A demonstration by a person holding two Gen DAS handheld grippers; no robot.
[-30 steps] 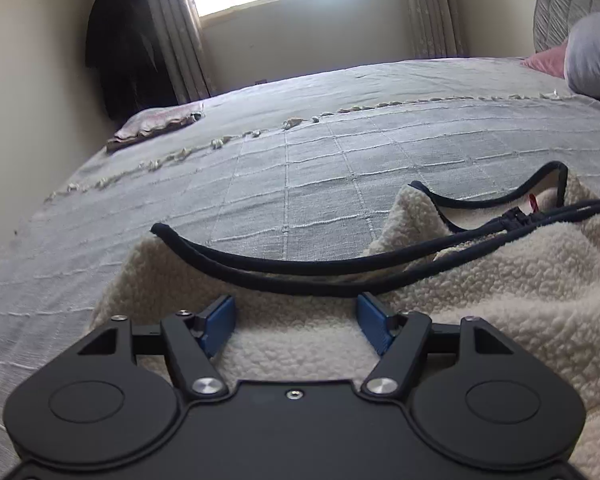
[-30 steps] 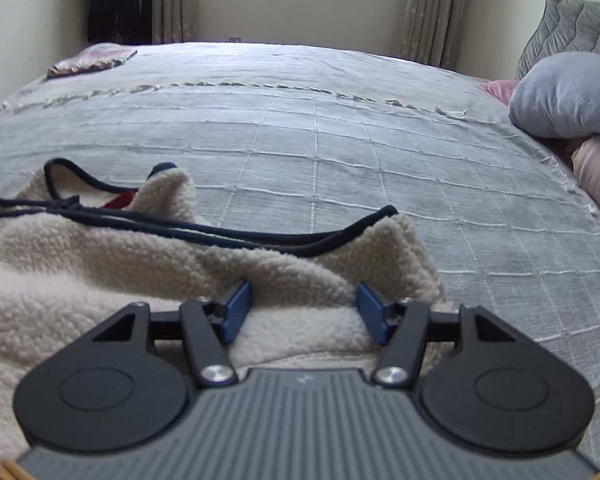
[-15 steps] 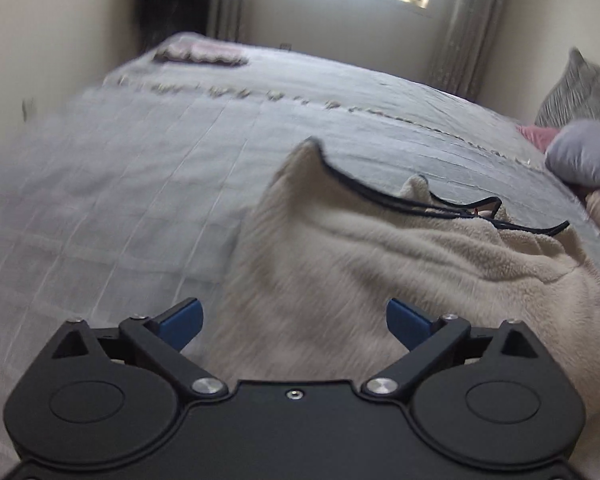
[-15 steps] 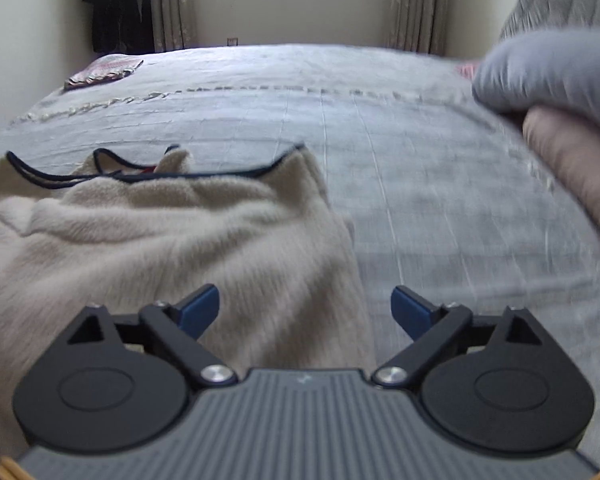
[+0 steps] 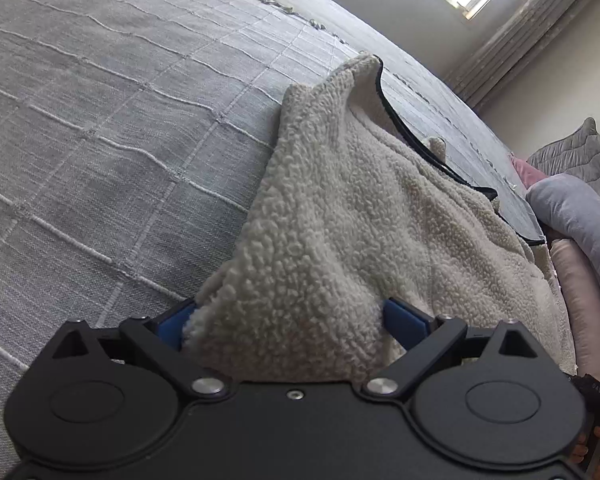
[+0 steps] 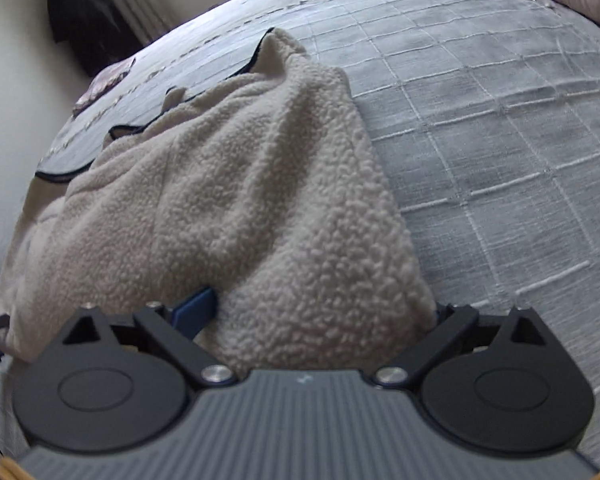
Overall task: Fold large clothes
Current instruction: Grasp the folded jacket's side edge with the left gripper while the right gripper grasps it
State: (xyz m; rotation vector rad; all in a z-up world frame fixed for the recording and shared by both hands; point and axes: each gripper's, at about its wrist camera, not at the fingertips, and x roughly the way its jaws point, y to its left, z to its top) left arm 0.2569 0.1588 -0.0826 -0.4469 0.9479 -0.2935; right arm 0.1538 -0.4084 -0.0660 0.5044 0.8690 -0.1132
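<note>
**Both grippers wide around fleece corners on bed**

Cream fleece garment (image 5: 364,216) with dark trim lies spread on the grey checked bedspread (image 5: 100,140), bunched up at the near edge. Left gripper (image 5: 290,318) has its jaws spread wide; they opened within the last second and have eased in slightly since. A near-left fold of fleece fills the gap between the blue pads (image 5: 404,320), but whether they press on it cannot be told. Right gripper (image 6: 320,312) jaws also opened wide within the last second, with the near-right fleece (image 6: 260,184) corner bulging between them; the right pad is hidden by fabric, grip unclear. Pillows (image 5: 580,216) at the far right. Dark clothing (image 6: 84,28) hangs by the far wall.
</note>
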